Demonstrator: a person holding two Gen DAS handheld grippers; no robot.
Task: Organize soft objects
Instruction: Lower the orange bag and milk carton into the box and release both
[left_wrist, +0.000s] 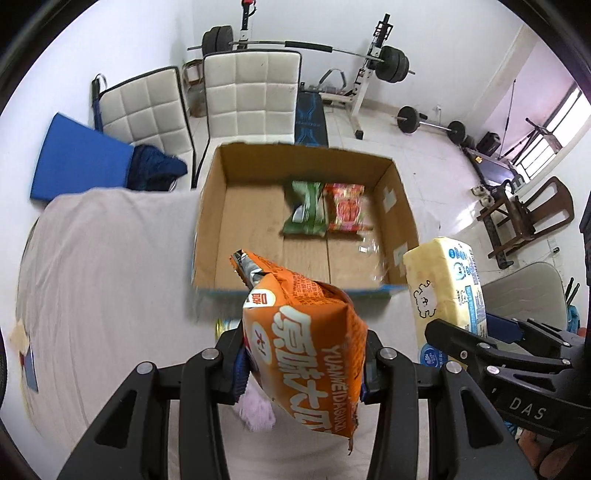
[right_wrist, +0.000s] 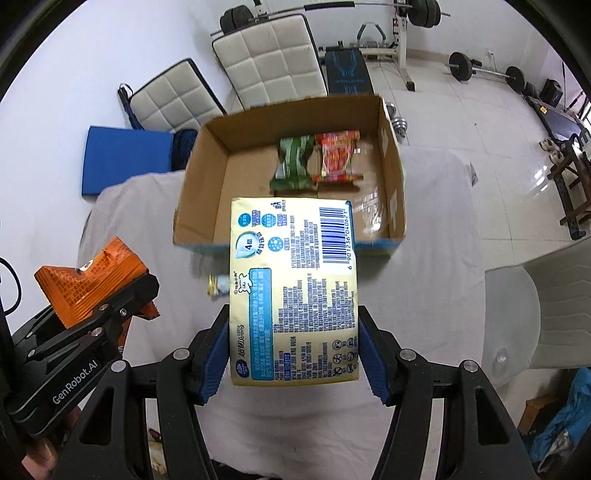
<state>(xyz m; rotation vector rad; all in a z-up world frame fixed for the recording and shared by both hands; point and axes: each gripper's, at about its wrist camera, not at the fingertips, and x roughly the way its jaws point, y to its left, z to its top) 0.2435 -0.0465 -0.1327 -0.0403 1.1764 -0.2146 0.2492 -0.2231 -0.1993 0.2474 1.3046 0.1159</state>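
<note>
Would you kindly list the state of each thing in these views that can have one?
Left tongs: shut on the orange bag, held above the table.
Right tongs: shut on the tissue pack, held above the table.
Box: open, flaps cut off, on the table.
Green packet: lying in the box.
Red packet: lying in the box, beside the green one.
</note>
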